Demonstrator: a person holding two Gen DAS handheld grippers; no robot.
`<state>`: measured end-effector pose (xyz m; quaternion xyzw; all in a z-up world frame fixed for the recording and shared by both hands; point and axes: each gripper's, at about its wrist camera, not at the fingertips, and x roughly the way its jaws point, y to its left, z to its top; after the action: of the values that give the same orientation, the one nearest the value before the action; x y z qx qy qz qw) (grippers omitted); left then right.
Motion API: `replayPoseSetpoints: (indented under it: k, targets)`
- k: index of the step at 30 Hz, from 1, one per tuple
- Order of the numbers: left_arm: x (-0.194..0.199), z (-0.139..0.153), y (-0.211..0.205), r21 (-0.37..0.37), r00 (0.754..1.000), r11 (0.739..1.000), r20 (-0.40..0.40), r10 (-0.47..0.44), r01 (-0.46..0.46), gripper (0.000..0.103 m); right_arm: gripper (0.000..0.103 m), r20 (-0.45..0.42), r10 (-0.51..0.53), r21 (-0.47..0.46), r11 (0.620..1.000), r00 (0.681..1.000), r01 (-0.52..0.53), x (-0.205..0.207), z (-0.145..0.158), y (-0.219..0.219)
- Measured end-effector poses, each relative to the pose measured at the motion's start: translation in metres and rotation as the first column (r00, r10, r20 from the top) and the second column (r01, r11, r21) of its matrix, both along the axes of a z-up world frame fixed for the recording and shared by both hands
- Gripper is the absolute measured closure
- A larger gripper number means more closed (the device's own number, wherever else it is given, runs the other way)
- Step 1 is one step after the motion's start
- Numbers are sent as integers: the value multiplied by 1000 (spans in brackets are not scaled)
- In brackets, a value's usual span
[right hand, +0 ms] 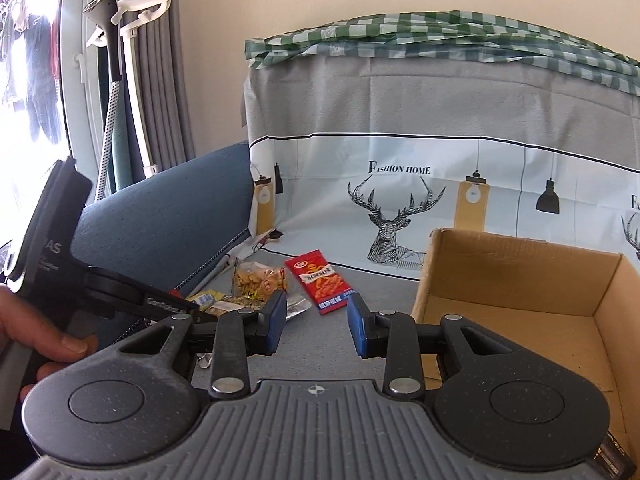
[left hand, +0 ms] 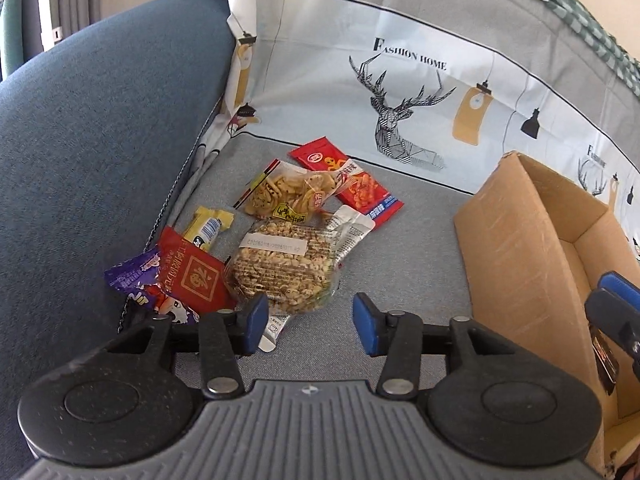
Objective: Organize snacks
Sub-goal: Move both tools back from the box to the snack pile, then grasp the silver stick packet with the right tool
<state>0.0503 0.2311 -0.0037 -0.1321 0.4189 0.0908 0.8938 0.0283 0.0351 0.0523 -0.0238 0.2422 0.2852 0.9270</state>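
A pile of snack packets lies on the grey sofa seat: a round peanut brittle pack (left hand: 280, 268), a yellow cracker bag (left hand: 288, 194), a red chip packet (left hand: 352, 182), a red envelope-style packet (left hand: 192, 276), a yellow bar (left hand: 208, 228) and a purple wrapper (left hand: 132, 276). My left gripper (left hand: 310, 320) is open and empty, just in front of the peanut pack. My right gripper (right hand: 316, 320) is open and empty, above the seat left of the cardboard box (right hand: 520, 280); the red chip packet (right hand: 320, 282) lies beyond it. The box (left hand: 520, 248) stands right of the pile.
A blue sofa armrest (left hand: 100, 140) borders the pile on the left. A deer-print cloth (left hand: 400, 112) covers the backrest. A dark packet (right hand: 612, 456) lies in the box's near corner. The left gripper's body (right hand: 52, 232) and a hand show at left in the right wrist view.
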Motion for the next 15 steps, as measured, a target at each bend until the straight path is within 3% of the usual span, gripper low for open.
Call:
replayPoseSetpoints:
  k: [5, 9, 11, 15]
  targets:
    - [12, -6, 1, 26, 999, 999, -26, 24, -24, 20, 67, -2, 23, -8, 1000, 1000, -23, 2, 0, 3]
    - [26, -14, 8, 46, 998, 998, -44, 47, -45, 15, 67, -15, 35, 9, 999, 999, -35, 4, 0, 5]
    - [34, -20, 12, 57, 996, 997, -66, 52, -48, 7, 67, -19, 42, 15, 999, 999, -41, 5, -1, 8]
    - [48, -34, 16, 80, 993, 996, -112, 35, -26, 7, 67, -29, 53, 24, 998, 998, -52, 6, -3, 13]
